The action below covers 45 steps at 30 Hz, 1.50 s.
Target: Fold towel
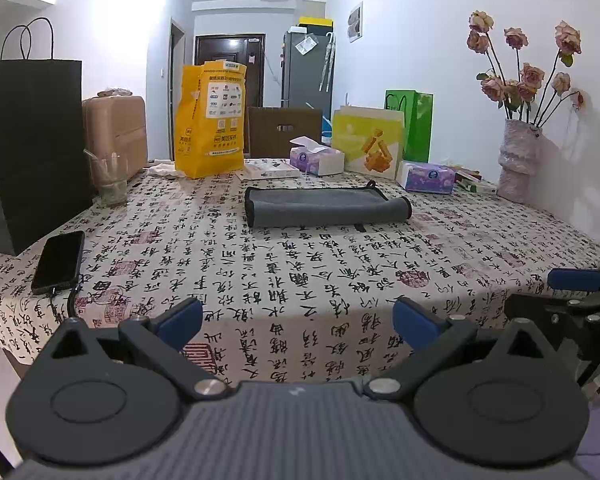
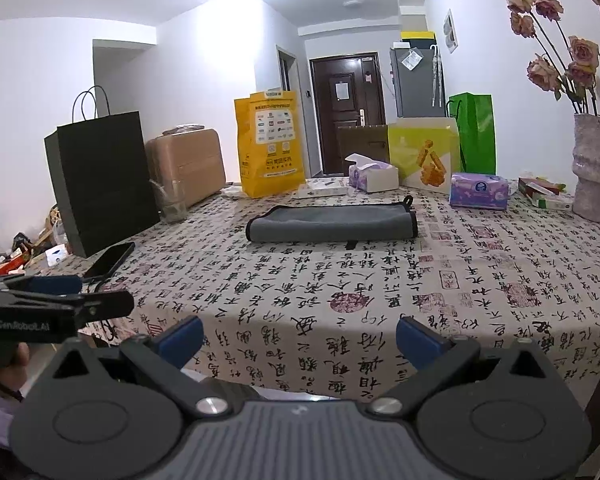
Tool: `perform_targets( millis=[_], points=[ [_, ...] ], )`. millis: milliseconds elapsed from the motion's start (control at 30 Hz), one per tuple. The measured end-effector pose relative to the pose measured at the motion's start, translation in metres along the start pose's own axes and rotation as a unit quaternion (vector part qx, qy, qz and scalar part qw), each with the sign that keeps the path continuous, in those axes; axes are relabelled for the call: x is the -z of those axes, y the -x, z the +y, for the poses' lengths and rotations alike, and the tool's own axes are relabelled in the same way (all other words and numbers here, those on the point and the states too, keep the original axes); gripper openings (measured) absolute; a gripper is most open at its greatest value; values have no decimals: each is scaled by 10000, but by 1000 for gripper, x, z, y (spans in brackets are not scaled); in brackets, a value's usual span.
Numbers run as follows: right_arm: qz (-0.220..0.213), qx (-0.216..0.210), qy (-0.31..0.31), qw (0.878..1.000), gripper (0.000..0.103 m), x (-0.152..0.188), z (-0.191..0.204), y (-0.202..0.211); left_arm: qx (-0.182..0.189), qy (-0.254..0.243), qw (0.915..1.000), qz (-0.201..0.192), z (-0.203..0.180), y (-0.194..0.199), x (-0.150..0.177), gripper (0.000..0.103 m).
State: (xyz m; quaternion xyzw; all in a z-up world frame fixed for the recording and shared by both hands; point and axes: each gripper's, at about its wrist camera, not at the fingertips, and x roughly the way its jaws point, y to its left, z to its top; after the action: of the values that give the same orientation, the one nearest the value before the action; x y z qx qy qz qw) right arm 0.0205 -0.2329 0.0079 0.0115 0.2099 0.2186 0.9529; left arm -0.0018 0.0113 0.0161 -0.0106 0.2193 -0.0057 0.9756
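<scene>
Both my left tool [image 1: 298,322] and right tool [image 2: 300,340] gape empty at the worktop [image 1: 340,280] edge; folded towel [image 1: 326,206] at twelve o'clock.

Right tongs [image 1: 576,280]: seen from left wrist view only at right edge, cut off; finger spread not readable there.
Left tongs [image 2: 60,286]: in right wrist view enter from left edge, body cropped.
Black paper bag [image 1: 28,152]: left side cut by frame edge.
Vase [image 2: 594,168]: right side cropped; roses [image 2: 560,56] partly out of frame.
Yellow bag [image 1: 210,120]: print too small to read.
Towel [image 1: 326,206]: far edge and inner layers hidden by own fold.
Phone [image 2: 110,260]: lower end hidden behind left tongs.
</scene>
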Motion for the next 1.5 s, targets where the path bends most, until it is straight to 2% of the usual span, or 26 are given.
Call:
perform_targets(
  millis=[1500],
  points=[
    [-17, -12, -61, 10000, 103, 1, -2, -1, 31, -52, 10000, 31, -3, -3, 1, 103]
  ],
)
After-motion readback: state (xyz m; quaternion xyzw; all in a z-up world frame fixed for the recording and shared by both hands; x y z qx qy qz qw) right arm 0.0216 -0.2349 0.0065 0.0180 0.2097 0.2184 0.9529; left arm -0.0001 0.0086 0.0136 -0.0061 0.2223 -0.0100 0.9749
